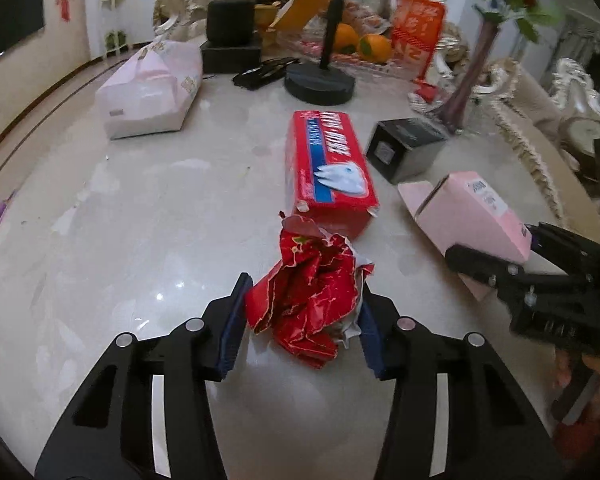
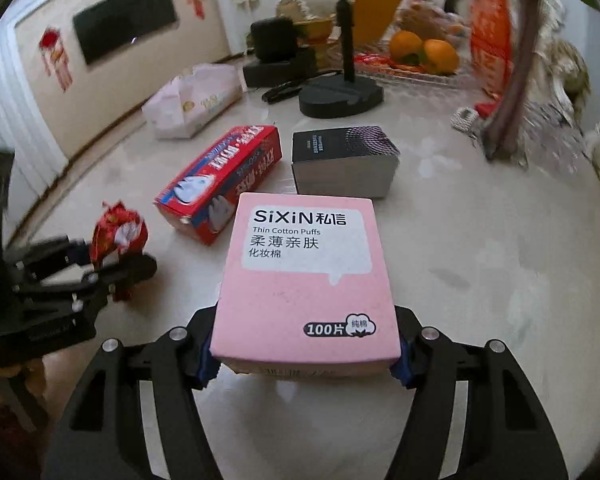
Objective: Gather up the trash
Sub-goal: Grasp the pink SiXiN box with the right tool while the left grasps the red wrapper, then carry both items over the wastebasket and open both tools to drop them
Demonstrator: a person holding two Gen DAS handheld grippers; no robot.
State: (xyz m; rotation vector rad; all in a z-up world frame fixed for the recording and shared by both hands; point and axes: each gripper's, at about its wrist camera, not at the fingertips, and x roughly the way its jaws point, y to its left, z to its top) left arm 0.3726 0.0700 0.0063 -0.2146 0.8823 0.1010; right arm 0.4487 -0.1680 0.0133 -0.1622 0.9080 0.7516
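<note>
A crumpled red wrapper (image 1: 308,300) lies on the pale marble table (image 1: 120,240), and my left gripper (image 1: 305,286) is shut on it, one blue pad at each side. The right wrist view shows the same wrapper (image 2: 116,232) pinched in the left gripper (image 2: 112,256) at the left. A pink cotton-puff box (image 2: 306,272) fills the middle of that view, with my right gripper (image 2: 306,340) shut on its near end. From the left wrist view the pink box (image 1: 472,216) has an open flap and sits in the right gripper (image 1: 516,248) at the right.
A red toothpaste box (image 1: 328,168) and a black box (image 1: 404,148) lie just beyond the wrapper. Farther back are a tissue pack (image 1: 148,92), a black stand base (image 1: 320,82), a purple vase (image 1: 460,96) and oranges (image 1: 374,48) on a tray.
</note>
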